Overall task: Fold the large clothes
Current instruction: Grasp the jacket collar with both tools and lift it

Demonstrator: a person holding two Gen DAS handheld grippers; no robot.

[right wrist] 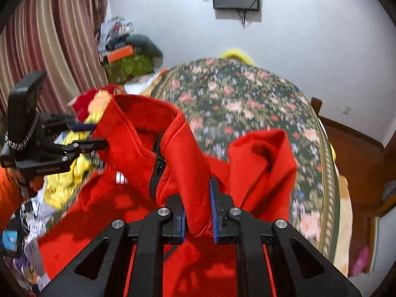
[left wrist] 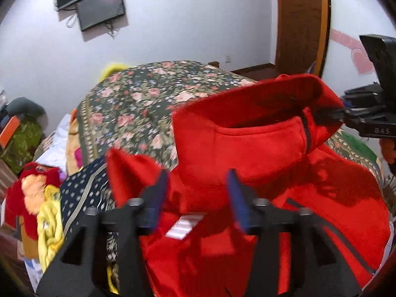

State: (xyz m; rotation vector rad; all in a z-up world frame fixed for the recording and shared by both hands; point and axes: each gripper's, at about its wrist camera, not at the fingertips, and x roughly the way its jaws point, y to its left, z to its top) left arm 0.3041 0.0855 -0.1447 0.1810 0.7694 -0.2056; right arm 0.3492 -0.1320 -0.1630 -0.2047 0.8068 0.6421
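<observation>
I have the red fleece zip jacket (right wrist: 173, 148) lifted over the floral-covered bed (right wrist: 247, 94), still bunched and unfolded. My right hand-held gripper (right wrist: 198, 212) pinches its collar edge; my left hand-held gripper (left wrist: 198, 198) stands open, holding nothing. Folding is barely begun.

Floral bedspread (left wrist: 138, 104), wall screens (left wrist: 99, 7), striped curtain (right wrist: 49, 39), wooden door (left wrist: 302, 22).
</observation>
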